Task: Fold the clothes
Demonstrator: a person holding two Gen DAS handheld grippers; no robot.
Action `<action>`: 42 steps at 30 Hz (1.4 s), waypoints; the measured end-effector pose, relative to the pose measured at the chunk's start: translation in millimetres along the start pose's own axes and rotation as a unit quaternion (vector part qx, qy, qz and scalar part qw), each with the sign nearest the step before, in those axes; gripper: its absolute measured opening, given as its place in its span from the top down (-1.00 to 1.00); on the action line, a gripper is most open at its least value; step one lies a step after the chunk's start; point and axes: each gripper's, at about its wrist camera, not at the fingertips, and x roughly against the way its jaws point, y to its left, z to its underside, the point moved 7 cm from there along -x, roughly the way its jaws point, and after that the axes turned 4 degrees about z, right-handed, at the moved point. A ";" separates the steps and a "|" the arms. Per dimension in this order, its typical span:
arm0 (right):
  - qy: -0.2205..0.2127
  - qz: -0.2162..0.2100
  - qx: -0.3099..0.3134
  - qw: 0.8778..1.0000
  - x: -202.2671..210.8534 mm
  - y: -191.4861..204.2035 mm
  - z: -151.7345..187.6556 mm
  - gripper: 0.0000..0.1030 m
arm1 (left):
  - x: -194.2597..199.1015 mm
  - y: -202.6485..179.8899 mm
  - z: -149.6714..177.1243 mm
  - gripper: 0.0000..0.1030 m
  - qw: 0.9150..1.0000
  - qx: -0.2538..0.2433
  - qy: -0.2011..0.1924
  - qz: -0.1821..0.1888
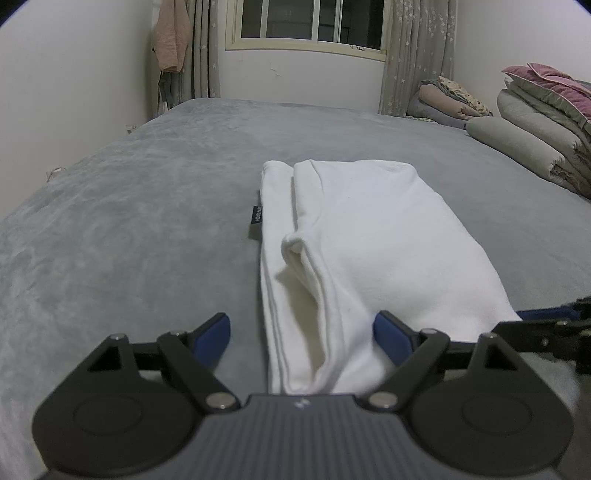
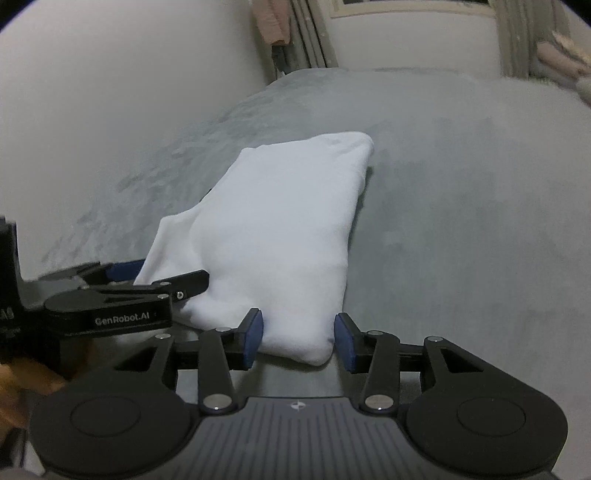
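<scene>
Looking through the left wrist view, I see the folded white cotton garment (image 1: 354,251) lying on the grey plush bed cover (image 1: 129,229), running from the centre of the frame down to the bottom edge. My left gripper (image 1: 302,332) stands wide, released — its blue pads (image 1: 218,330) sit on either side of the garment's near layered edge without pressing it. A small black label (image 1: 255,218) pokes out at the garment's left side. Stacked quilts (image 1: 543,122) sit at the right edge, below a window (image 1: 310,22) at the top.

In the right wrist view, my right gripper (image 2: 299,338) brackets the garment's near corner (image 2: 306,343) at lower centre; its jaws are parted, pads just beside the cloth, not clenched.
</scene>
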 end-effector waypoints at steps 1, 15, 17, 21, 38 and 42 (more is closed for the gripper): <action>0.002 -0.009 -0.013 1.000 -1.2 -2.7 0.7 0.15 | -0.1 0.1 0.1 -0.66 1.000 0.000 0.000 0.000; -0.016 -0.132 -0.186 0.974 -9.1 -29.4 5.6 0.05 | -0.1 -0.1 -2.0 -0.67 1.000 0.013 0.001 0.007; -0.023 -0.124 -0.189 0.974 -8.2 -27.8 5.4 0.05 | 0.0 -0.5 -2.2 -0.67 1.000 0.014 0.001 0.007; -0.029 -0.105 -0.187 0.976 -5.2 -25.4 7.0 0.20 | 1.2 0.6 -3.1 -0.68 1.000 0.020 0.003 0.012; -0.024 -0.102 -0.178 0.979 -2.7 -29.8 8.6 0.24 | 20.5 49.6 -6.2 -0.56 0.994 0.081 0.054 0.059; -0.025 -0.104 -0.179 0.978 -1.9 -29.6 9.4 0.24 | 20.0 55.0 -6.6 -0.48 0.991 0.105 0.055 0.060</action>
